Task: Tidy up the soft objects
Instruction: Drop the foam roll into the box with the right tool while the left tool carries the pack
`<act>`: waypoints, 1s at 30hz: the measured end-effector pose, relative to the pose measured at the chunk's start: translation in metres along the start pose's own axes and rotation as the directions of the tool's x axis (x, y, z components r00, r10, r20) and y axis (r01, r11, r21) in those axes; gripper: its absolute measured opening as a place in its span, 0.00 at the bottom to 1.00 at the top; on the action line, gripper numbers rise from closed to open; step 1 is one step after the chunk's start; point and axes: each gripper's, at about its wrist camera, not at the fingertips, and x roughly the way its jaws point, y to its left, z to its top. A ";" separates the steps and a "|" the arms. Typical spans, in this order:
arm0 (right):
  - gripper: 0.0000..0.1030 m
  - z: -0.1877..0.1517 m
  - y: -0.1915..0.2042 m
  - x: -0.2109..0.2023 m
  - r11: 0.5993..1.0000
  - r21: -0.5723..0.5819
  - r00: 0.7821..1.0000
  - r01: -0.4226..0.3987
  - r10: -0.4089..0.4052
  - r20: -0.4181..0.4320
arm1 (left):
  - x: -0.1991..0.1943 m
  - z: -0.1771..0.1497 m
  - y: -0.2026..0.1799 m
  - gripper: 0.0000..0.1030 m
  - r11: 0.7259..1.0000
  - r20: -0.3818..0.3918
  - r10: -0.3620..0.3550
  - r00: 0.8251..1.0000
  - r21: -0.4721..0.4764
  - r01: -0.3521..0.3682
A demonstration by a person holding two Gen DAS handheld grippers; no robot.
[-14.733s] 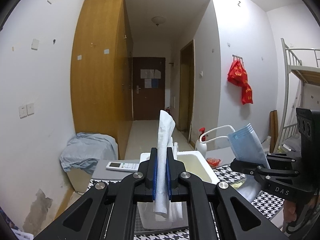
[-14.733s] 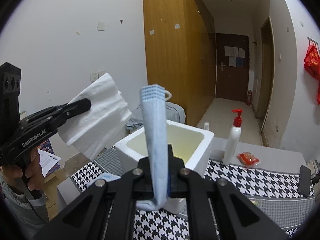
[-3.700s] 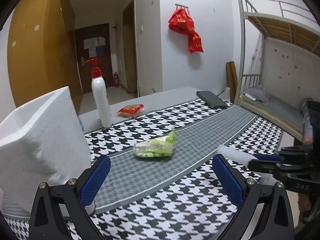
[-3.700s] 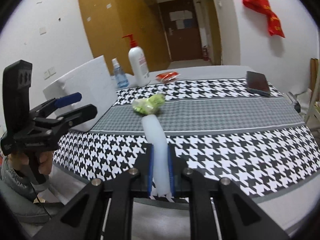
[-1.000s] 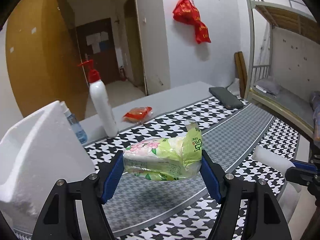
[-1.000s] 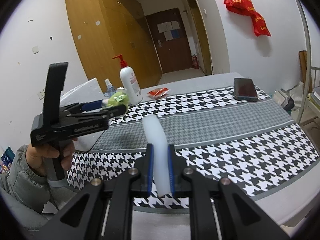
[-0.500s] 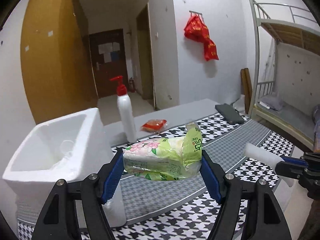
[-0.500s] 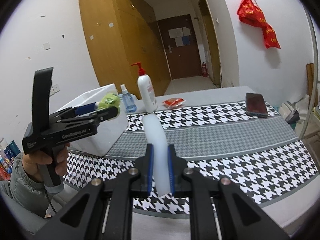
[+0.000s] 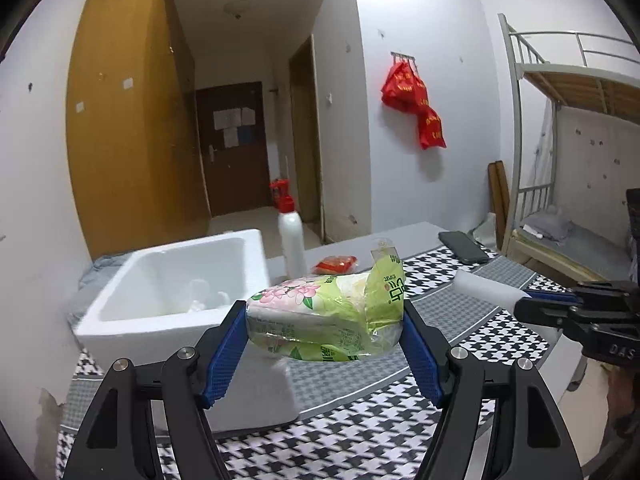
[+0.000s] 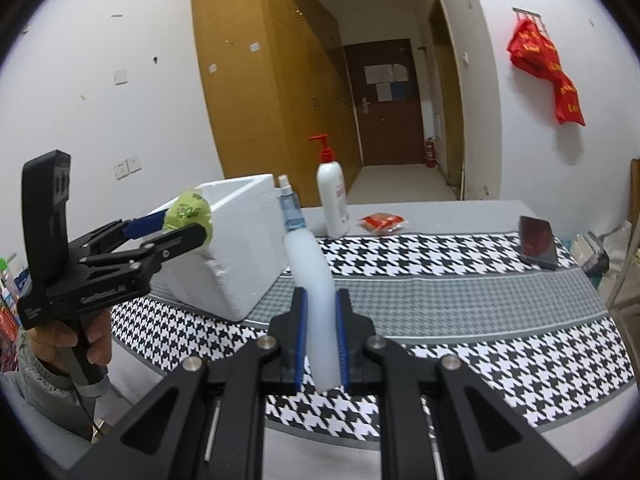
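My left gripper (image 9: 324,332) is shut on a green flowered tissue pack (image 9: 326,324) and holds it in the air beside the near right corner of the white foam box (image 9: 120,324). White paper lies inside the box. From the right wrist view the left gripper (image 10: 180,226) holds the pack (image 10: 188,212) at the box's (image 10: 240,248) front rim. My right gripper (image 10: 321,340) is shut on a white foam strip (image 10: 314,280) that stands up between its pads, above the table's front edge. In the left wrist view the strip (image 9: 486,290) and right gripper (image 9: 532,306) are at the right.
A houndstooth cloth (image 10: 460,312) covers the table. A white pump bottle (image 10: 331,200), a small blue spray bottle (image 10: 290,212), a red snack packet (image 10: 382,221) and a black phone (image 10: 537,236) stand behind. A bunk bed (image 9: 576,152) is at the right.
My left gripper has carried the tissue pack left and up toward the foam box, whose inside now shows more. My right gripper still holds the foam strip and has drifted little.
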 end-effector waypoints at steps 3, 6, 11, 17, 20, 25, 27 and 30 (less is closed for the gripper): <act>0.16 0.004 0.009 0.003 1.000 -0.023 1.000 -0.013 0.013 -0.003 | -0.011 -0.003 0.007 0.72 1.000 0.015 0.013 1.000 -0.009 -0.013; 0.16 0.007 0.019 0.005 0.999 -0.043 1.000 -0.031 0.031 -0.005 | -0.017 -0.005 0.015 0.72 0.999 0.020 0.030 0.999 -0.021 -0.029; 0.16 0.014 0.033 0.012 0.996 -0.074 0.998 -0.058 0.057 -0.010 | -0.027 -0.011 0.032 0.72 0.996 0.022 0.073 0.997 -0.057 -0.072; 0.16 0.024 0.047 0.024 0.988 -0.115 0.995 -0.099 0.098 -0.016 | -0.037 -0.016 0.045 0.72 0.991 0.027 0.113 0.993 -0.077 -0.111; 0.16 0.029 0.054 0.030 0.985 -0.132 0.994 -0.109 0.107 -0.018 | -0.039 -0.019 0.052 0.72 0.988 0.020 0.134 0.991 -0.081 -0.132; 0.16 0.036 0.065 0.039 0.979 -0.154 0.991 -0.135 0.134 -0.016 | -0.049 -0.022 0.066 0.72 0.980 0.025 0.177 0.984 -0.100 -0.174; 0.16 0.040 0.069 0.043 0.977 -0.158 0.989 -0.145 0.145 -0.013 | -0.051 -0.021 0.069 0.72 0.977 0.030 0.191 0.981 -0.108 -0.186; 0.16 0.045 0.074 0.049 0.976 -0.166 0.990 -0.141 0.142 -0.009 | -0.056 -0.020 0.077 0.72 0.970 0.039 0.213 0.976 -0.131 -0.207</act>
